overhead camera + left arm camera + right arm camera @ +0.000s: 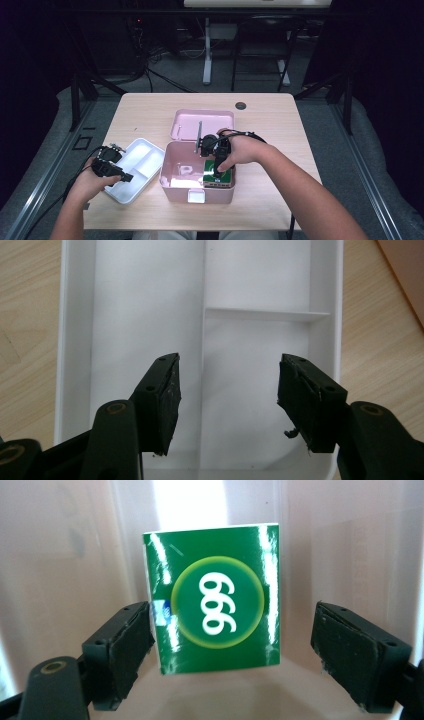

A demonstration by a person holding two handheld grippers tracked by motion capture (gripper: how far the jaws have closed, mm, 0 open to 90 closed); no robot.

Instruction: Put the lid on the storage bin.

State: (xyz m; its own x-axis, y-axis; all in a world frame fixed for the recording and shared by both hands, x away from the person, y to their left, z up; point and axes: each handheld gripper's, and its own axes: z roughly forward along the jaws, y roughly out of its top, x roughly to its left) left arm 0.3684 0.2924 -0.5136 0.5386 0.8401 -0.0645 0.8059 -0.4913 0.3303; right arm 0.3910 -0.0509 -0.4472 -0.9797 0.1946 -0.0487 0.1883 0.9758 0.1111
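Note:
A pink box [172, 181] stands open on the wooden table, its lid [202, 124] tipped back behind it. Inside, at the right, lies a green box [224, 176] [215, 600] marked 999. My right gripper [218, 172] [232, 655] points down into the pink box, open, with its jaws on either side of the green box and apart from it. A white divided tray [134, 170] [150, 315] lies left of the pink box. Over the tray's near end my left gripper [126, 177] [227, 400] stays open with nothing between its jaws.
A small pale object [187, 170] lies in the left part of the pink box. The box has a white latch [196, 196] on its front wall. A round grommet [241, 105] sits at the table's far edge. Table legs and cables stand on the floor beyond.

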